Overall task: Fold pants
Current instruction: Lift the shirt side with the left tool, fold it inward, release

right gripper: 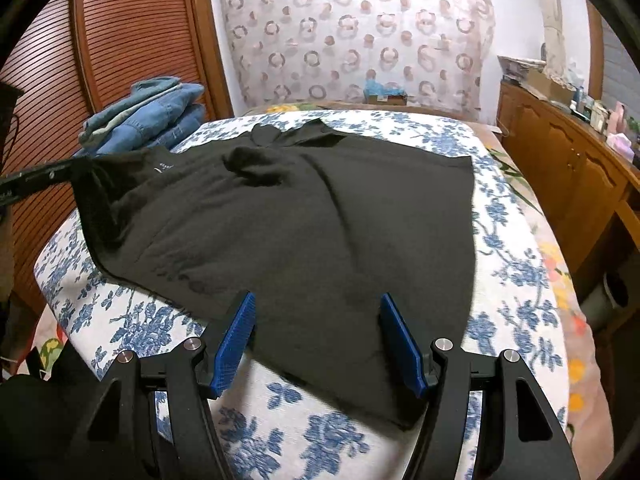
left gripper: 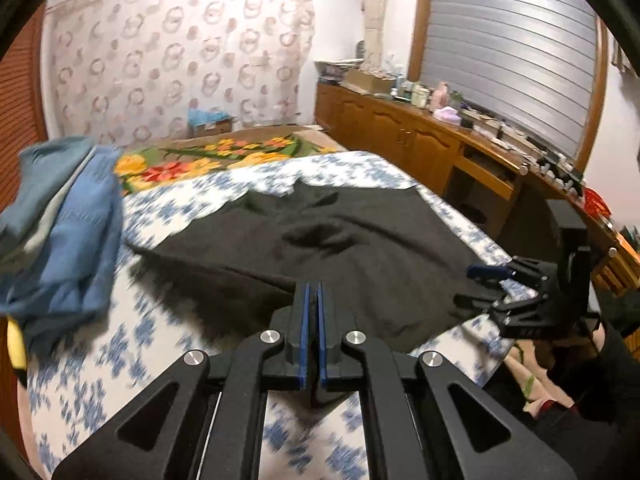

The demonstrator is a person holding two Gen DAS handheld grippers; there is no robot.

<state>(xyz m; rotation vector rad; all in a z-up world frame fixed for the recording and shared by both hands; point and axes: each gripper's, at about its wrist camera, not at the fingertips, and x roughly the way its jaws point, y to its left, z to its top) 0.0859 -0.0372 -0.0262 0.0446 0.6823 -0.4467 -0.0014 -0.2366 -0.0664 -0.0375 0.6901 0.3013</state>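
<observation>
A: What lay ahead of the left gripper point(left gripper: 314, 300)?

B: Black fabric pants point(left gripper: 320, 240), rumpled on the blue-flowered white bedspread point(left gripper: 96, 360). Its blue-padded jaws were pressed together at the near edge.

A: And alongside?

B: Folded blue denim clothes point(left gripper: 68, 232) left; the right gripper point(left gripper: 476, 286) right, jaws apart.

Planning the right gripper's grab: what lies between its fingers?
Black pants on the bed span the gap of the open right gripper, in the right wrist view.

Small white print on the black pants point(right gripper: 164, 168), too blurred to read.
</observation>
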